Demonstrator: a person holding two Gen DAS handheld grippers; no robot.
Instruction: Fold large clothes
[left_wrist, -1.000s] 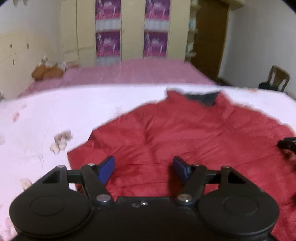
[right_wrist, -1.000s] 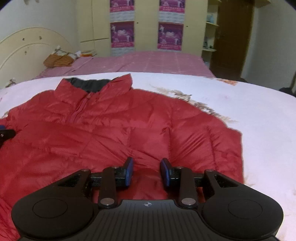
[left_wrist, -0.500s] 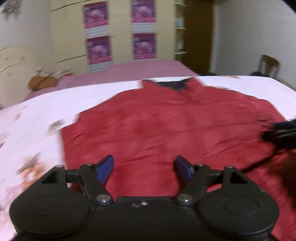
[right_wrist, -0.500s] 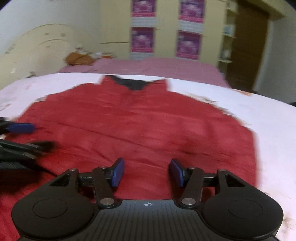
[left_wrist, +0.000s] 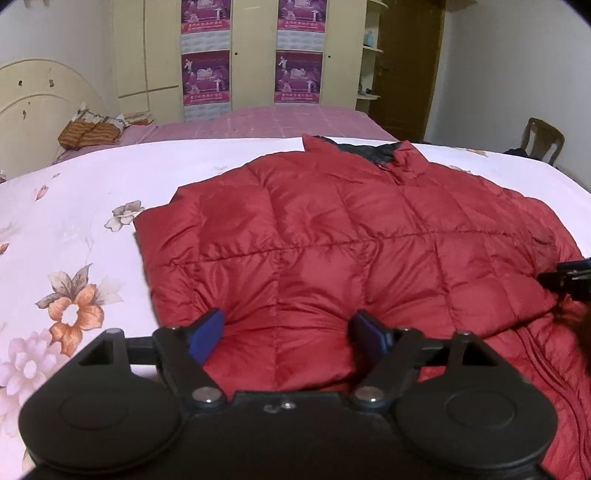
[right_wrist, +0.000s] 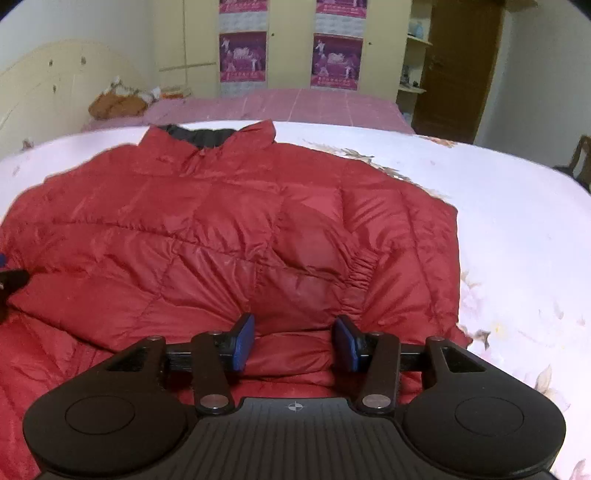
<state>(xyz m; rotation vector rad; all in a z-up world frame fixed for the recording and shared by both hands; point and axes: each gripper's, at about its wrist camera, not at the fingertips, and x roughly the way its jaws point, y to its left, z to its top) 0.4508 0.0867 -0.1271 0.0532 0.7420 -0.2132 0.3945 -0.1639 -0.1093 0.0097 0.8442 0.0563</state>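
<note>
A red quilted jacket (left_wrist: 332, 236) lies spread, collar far, on the white floral bedsheet (left_wrist: 74, 258), its sides folded in over the middle. My left gripper (left_wrist: 288, 332) sits low on the jacket's near left part. Its jaws are opening, with a puffy bulge of fabric between the blue pads (left_wrist: 207, 334). The right gripper (right_wrist: 294, 341) rests on the jacket (right_wrist: 221, 229) near its right hem and an elastic cuff (right_wrist: 360, 273). Its jaws are closing around a bulge of red fabric, without a firm pinch. Each gripper shows at the other view's edge, the right gripper (left_wrist: 569, 277) and the left gripper (right_wrist: 11, 277).
A pink bed (left_wrist: 277, 122) stands beyond the sheet, with a brown bundle (left_wrist: 88, 133) near the cream headboard (left_wrist: 33, 88). Behind are a wardrobe with purple posters (left_wrist: 205, 75), a brown door (left_wrist: 406, 62) and a chair (left_wrist: 543, 138). Bare sheet (right_wrist: 517, 240) lies right of the jacket.
Both grippers have slid over the jacket and sunk onto its near edge. The left jaws have spread wider. The right jaws stand wider than a second ago, slightly narrower than half a second ago.
</note>
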